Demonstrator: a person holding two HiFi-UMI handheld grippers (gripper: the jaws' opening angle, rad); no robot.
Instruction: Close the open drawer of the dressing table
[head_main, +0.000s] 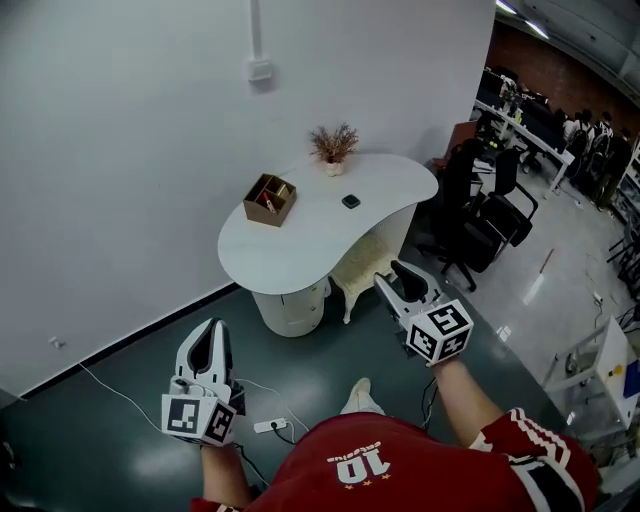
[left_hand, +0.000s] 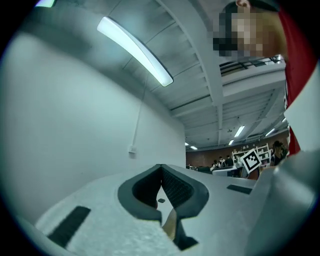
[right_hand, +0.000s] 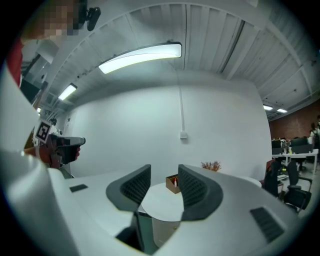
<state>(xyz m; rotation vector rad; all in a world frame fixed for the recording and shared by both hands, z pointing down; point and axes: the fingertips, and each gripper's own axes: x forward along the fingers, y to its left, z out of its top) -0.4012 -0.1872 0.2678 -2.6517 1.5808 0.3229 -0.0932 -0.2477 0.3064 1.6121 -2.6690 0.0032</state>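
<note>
Nearest, red shirt (head_main: 400, 470). Just beyond, left gripper (head_main: 208, 332) clenched on nothing, right gripper (head_main: 390, 274) released, empty. Well ahead, drawer (head_main: 303, 297) under the white bench (head_main: 300, 240), apparently ajar. Best to come in low and press squarely on its front.

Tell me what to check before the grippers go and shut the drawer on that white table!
1. Right gripper jaws apart with nothing between them: ok.
2. Left gripper holds nothing: ok, its jaws are together and empty.
3. Grippers close enough to the dressing table: not ok, both are held well short of it.
4. Drawer spotted and seen open: cannot tell, the pedestal under the top is too small to read from here.
5. Path across the floor is safe: not ok, a power strip and its cable lie on the way.
</note>
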